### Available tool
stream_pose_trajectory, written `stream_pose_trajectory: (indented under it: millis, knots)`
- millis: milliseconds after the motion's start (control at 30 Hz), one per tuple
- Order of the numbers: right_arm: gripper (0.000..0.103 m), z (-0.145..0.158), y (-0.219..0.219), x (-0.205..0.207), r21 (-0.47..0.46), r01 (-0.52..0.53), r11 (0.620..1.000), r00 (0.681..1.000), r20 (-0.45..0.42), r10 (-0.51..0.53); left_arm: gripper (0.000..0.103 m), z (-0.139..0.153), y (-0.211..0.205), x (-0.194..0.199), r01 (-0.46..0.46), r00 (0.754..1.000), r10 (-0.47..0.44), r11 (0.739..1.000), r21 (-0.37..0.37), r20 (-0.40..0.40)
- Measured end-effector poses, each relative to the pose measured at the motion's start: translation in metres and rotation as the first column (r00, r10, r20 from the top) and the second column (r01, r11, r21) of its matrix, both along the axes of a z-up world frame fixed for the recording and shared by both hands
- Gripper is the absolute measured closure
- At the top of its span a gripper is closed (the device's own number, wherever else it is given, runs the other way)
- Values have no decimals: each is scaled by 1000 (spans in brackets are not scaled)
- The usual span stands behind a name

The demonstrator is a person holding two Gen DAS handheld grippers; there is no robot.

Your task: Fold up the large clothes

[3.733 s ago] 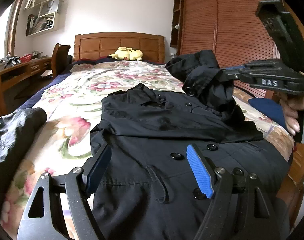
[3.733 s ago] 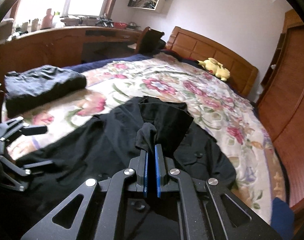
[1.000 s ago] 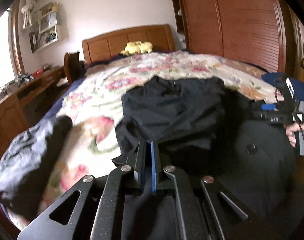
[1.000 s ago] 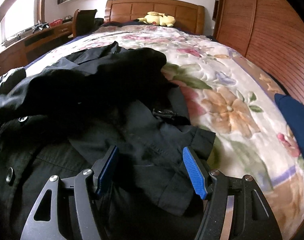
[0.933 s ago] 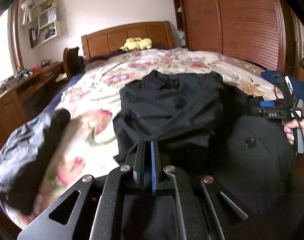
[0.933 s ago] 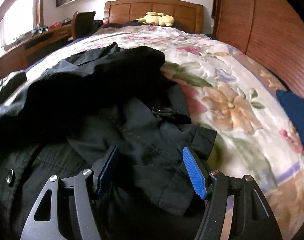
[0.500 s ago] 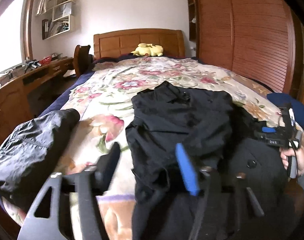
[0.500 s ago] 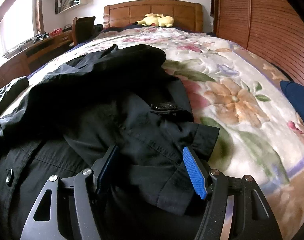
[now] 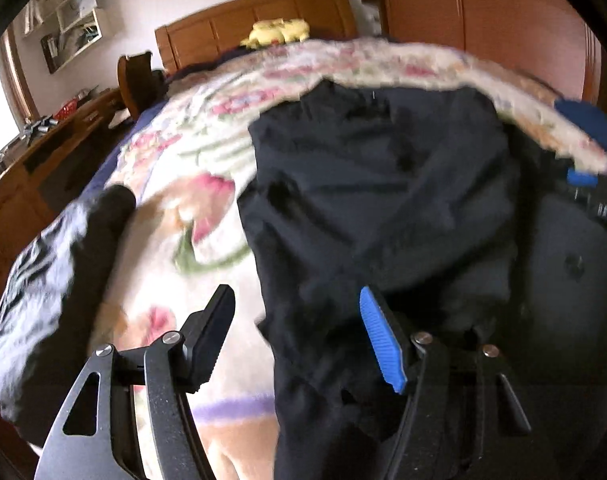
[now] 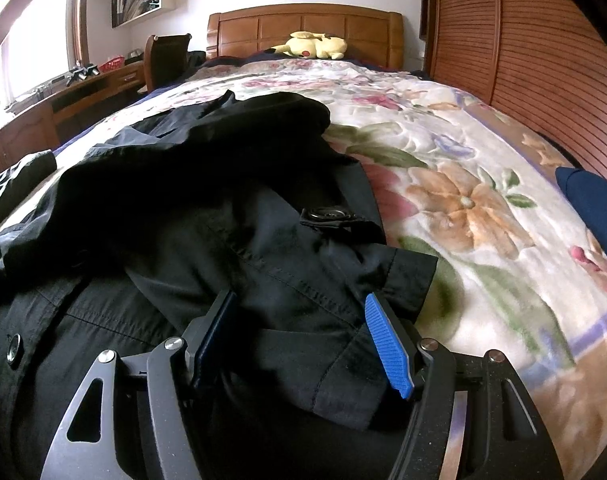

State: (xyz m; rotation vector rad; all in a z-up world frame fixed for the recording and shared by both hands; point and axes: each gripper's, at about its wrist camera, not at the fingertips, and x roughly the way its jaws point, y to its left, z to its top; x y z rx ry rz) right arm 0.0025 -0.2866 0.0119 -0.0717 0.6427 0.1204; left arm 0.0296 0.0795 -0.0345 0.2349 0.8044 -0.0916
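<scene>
A large black buttoned coat (image 9: 383,200) lies on the floral bed cover (image 9: 191,168), with both sleeves folded in over its chest. My left gripper (image 9: 299,336) is open and empty, hovering over the coat's left edge; this view is blurred. My right gripper (image 10: 303,340) is open and empty, low over the folded sleeve cuff (image 10: 387,308) of the coat (image 10: 207,220). It also shows at the right edge of the left wrist view (image 9: 595,192).
A folded dark garment (image 9: 51,264) lies at the bed's left near corner. A yellow plush toy (image 10: 315,46) sits by the wooden headboard (image 10: 303,28). A wooden desk (image 10: 63,96) runs along the left, wooden wardrobe doors (image 10: 523,52) on the right. A blue item (image 10: 595,204) lies at the bed's right edge.
My left gripper opened, let go of the coat's left side, and is swinging left and down. My right gripper stays open over the sleeve cuff, hardly moved.
</scene>
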Motion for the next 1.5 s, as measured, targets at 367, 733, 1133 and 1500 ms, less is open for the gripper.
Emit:
stream_pose_trajectory:
  millis: [367, 733, 1133, 1500]
  knots:
    - [35, 0, -1, -1, 1, 0, 1000, 1000, 2, 0, 37, -3, -3, -17, 20, 1000, -20, 1000, 10, -13]
    - [35, 0, -1, -1, 1, -3, 1000, 1000, 4, 3, 37, -13, 8, 26, 19, 995, -18, 1000, 12, -100]
    - [35, 0, -2, -2, 1, -4, 1000, 1000, 9, 4, 97, -10, -6, -3, 122, 988, -122, 992, -5, -89]
    - [35, 1, -1, -2, -1, -1, 1000, 1000, 0, 1, 98, 56, -30, -97, 217, 961, -196, 972, -94, 193]
